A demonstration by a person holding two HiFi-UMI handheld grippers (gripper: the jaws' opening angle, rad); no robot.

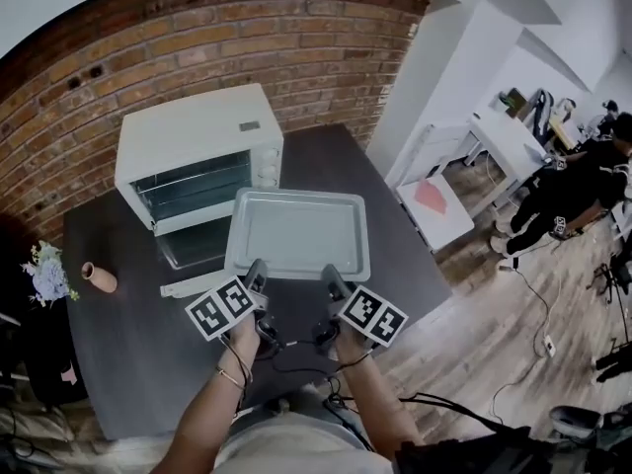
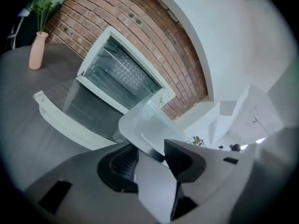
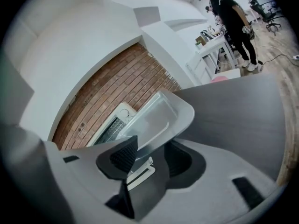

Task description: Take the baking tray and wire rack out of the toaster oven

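Both bare forearms reach forward side by side. The left gripper [image 1: 258, 273] and the right gripper [image 1: 332, 278] point ahead and slightly down, the 2 jaws of each clamped on the near rim of the baking tray [image 1: 296, 227].

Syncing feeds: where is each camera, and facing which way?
Head view: on the person's head, steeply down onto toaster oven and baking tray; forearms, left gripper, right gripper show.
Left gripper view: on that gripper, along its jaws toward the open toaster oven.
Right gripper view: on that gripper, along its jaws, toaster oven beyond.
Shared: the baking tray, clamped by both.
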